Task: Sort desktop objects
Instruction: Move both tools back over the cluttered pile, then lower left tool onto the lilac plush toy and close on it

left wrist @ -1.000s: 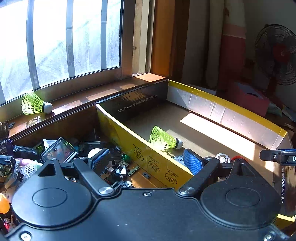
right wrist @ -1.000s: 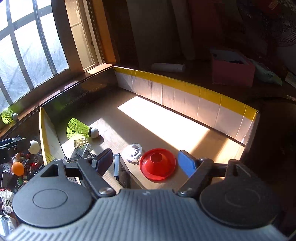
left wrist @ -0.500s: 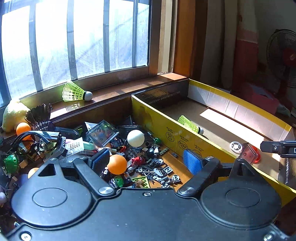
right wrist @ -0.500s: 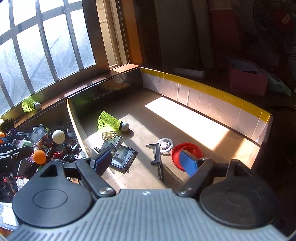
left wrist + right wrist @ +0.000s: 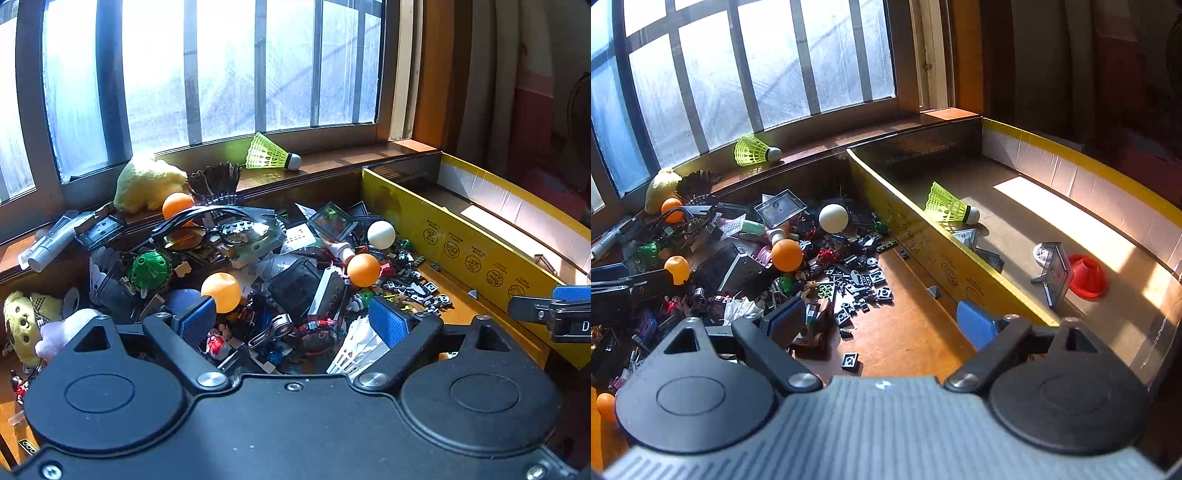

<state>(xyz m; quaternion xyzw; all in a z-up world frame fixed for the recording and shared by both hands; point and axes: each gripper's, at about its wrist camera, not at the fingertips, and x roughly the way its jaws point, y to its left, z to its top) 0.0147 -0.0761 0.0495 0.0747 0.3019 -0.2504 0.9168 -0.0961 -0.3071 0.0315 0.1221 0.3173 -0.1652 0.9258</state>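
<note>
A pile of loose items covers the wooden desk (image 5: 916,332): orange balls (image 5: 363,270), a white ball (image 5: 381,234), small dark bricks (image 5: 857,280), clear cases (image 5: 330,221) and a white shuttlecock (image 5: 364,349). My left gripper (image 5: 291,321) hovers over the pile, its jaws opening with nothing gripped; the white shuttlecock lies by its right pad. My right gripper (image 5: 881,323) hangs above the bricks near the box wall, jaws opening and empty. The yellow cardboard box (image 5: 945,254) on the right holds a green shuttlecock (image 5: 947,208), a red cone (image 5: 1086,275), a gear and clear cases.
Another green shuttlecock (image 5: 271,153) lies on the window sill, beside a yellow plush toy (image 5: 147,182) and a black shuttlecock (image 5: 216,182). More plush toys (image 5: 22,325) sit at the far left. The window closes off the back.
Both grippers have swung left, from over the yellow box to over the cluttered pile on the desk. Both pairs of jaws stand slightly wider, and both stay empty.
</note>
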